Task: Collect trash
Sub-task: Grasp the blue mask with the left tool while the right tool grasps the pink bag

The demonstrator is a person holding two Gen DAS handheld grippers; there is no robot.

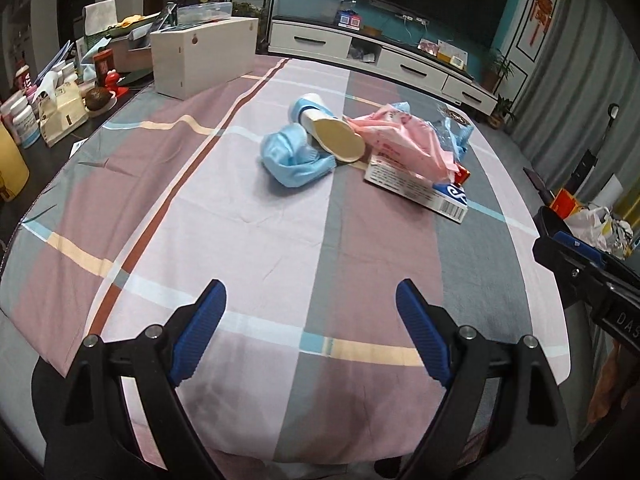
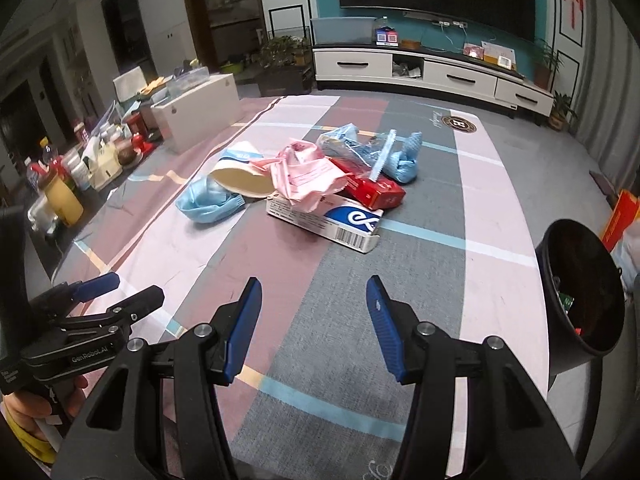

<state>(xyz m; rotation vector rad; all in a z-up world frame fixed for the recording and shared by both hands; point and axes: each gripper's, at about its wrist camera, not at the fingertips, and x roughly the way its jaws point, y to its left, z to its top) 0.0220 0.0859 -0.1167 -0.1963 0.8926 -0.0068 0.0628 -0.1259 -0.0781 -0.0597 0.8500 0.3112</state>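
Fingers of left gripper (image 1: 311, 330), right gripper (image 2: 314, 330) apart, empty; "GenRobot.AI" on left.

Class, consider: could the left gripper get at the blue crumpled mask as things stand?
Probably yes: the left gripper is open and empty, and only bare tablecloth lies between it and the blue mask, which sits at the pile's near edge.

Pink wrapper (image 2: 304, 176), light blue cap (image 2: 208, 204), red box (image 2: 376, 192), striped pastel cloth (image 1: 280, 216)
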